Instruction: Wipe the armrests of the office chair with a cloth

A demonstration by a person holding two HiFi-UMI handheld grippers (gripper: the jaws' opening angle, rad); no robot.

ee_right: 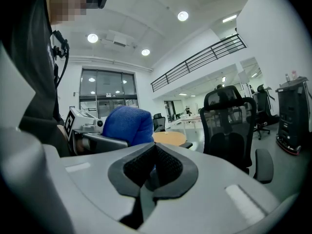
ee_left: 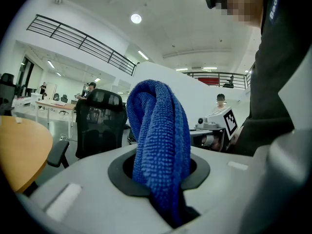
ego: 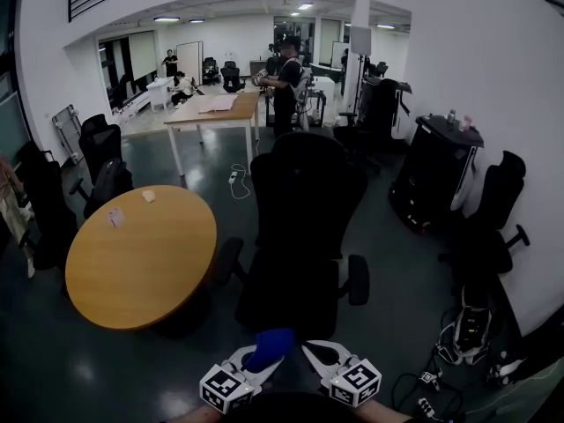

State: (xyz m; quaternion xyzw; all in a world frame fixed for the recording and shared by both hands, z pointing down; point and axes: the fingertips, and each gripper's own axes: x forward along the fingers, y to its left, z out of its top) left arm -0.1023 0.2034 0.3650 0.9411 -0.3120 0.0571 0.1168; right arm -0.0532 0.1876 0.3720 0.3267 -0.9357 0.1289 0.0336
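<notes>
Your left gripper (ee_left: 161,177) clamps a blue cloth (ee_left: 158,135) while your right gripper (ee_right: 146,182) sits closed and empty, both facing the black office chair (ego: 304,218) beside a round table (ego: 141,258).

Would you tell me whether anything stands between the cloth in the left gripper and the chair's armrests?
Nothing visible does. Only bare floor lies between the blue cloth, shut in the left gripper, and the office chair with its armrests. The round table stands off to one side.
</notes>
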